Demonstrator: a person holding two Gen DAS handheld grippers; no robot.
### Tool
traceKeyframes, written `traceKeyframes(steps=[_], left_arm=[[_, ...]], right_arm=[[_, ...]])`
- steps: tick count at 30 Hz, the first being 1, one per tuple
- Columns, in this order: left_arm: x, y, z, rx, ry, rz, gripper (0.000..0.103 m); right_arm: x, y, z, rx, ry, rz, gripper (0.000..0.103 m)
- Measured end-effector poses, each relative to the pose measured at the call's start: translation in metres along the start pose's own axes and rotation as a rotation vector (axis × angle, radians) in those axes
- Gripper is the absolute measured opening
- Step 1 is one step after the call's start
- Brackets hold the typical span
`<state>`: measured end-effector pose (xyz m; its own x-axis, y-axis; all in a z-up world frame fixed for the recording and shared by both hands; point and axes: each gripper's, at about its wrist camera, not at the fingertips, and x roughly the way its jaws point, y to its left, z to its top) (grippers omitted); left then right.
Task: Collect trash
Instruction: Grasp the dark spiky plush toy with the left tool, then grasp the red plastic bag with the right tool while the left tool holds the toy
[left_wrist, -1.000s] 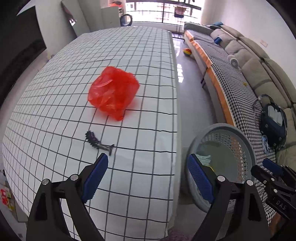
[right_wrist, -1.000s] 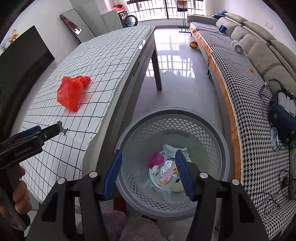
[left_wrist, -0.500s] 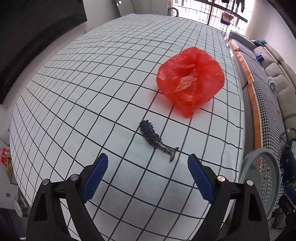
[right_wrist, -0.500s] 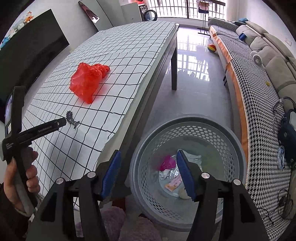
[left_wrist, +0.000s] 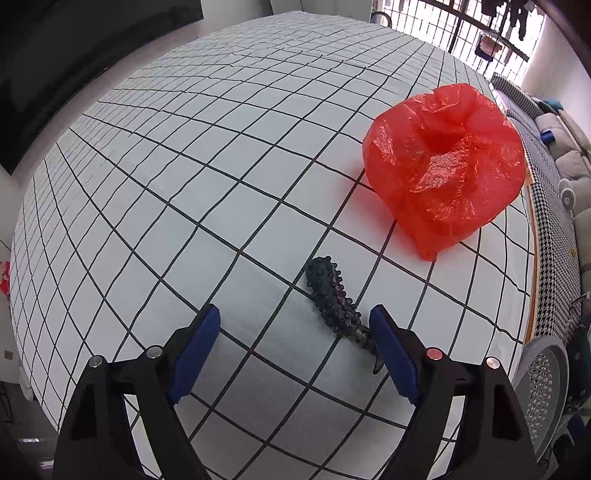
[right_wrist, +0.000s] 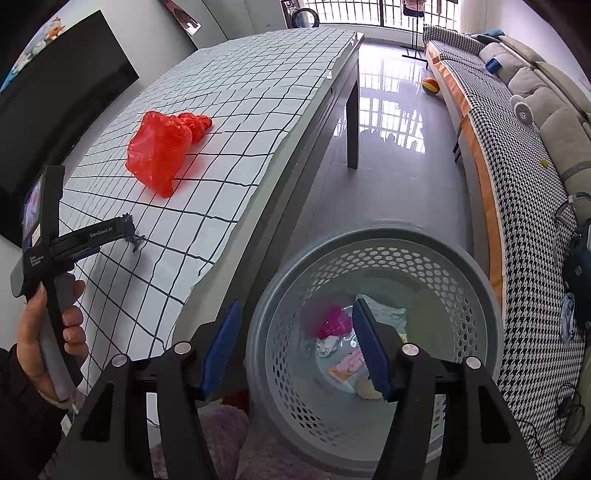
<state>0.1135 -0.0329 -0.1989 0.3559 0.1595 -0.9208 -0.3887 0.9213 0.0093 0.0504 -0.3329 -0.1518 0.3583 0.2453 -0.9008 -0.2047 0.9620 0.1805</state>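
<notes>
A dark knobbly piece of trash (left_wrist: 334, 302) lies on the checked tablecloth (left_wrist: 184, 166). My left gripper (left_wrist: 295, 350) is open just above the cloth; the piece's thin tail end sits against the inner side of the right finger (left_wrist: 393, 352). A crumpled red plastic bag (left_wrist: 443, 166) lies farther back right, also seen in the right wrist view (right_wrist: 162, 151). My right gripper (right_wrist: 295, 347) is open and empty, hovering over the grey perforated basket (right_wrist: 461, 258) on the floor, which holds several scraps. The left gripper (right_wrist: 122, 229) shows there too.
The table edge (right_wrist: 295, 147) runs beside the basket. A houndstooth-covered sofa (right_wrist: 517, 147) stands at the right across a shiny floor strip. A coloured ball (right_wrist: 430, 85) lies far back. A dark TV screen (right_wrist: 55, 92) stands left of the table.
My left gripper has moved forward and down over the table toward the dark piece, which now lies between its fingers. My right gripper has stayed over the basket, drifting slightly.
</notes>
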Motion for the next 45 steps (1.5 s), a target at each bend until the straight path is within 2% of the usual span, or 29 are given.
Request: traceKeyframes(steps=[2, 8, 10, 11, 18, 26, 33, 40, 45], left_arm=[[0.001, -0.004, 0.001, 0.009, 0.001, -0.001, 0.074], [0.0, -0.011, 0.0, 0.024, 0.005, -0.031, 0.048], [-0.001, -0.011, 0.001, 0.034, 0.003, -0.054, 0.024], [-0.002, -0.012, 0.001, 0.038, 0.007, -0.063, 0.02], [-0.016, 0.003, 0.007, 0.057, -0.003, -0.091, 0.019], [-0.049, 0.033, 0.021, 0.119, -0.038, -0.075, 0.019], [-0.066, 0.057, 0.046, 0.187, -0.092, -0.07, 0.019], [-0.066, 0.077, 0.069, 0.231, -0.112, -0.093, 0.019], [-0.058, 0.091, 0.081, 0.259, -0.115, -0.11, 0.019]], right_arm=[[0.002, -0.003, 0.001, 0.004, 0.002, 0.0, 0.06], [0.005, -0.005, 0.005, 0.013, 0.001, -0.001, 0.06], [0.006, -0.004, 0.007, 0.017, -0.001, 0.003, 0.06], [0.006, -0.002, 0.007, 0.017, -0.001, 0.004, 0.06], [0.009, 0.017, 0.016, 0.009, -0.009, 0.023, 0.06], [0.006, 0.061, 0.044, -0.011, -0.052, 0.055, 0.06], [0.0, 0.104, 0.086, -0.021, -0.131, 0.075, 0.06], [0.009, 0.139, 0.139, -0.011, -0.183, 0.06, 0.071], [0.026, 0.156, 0.176, 0.009, -0.191, 0.054, 0.073]])
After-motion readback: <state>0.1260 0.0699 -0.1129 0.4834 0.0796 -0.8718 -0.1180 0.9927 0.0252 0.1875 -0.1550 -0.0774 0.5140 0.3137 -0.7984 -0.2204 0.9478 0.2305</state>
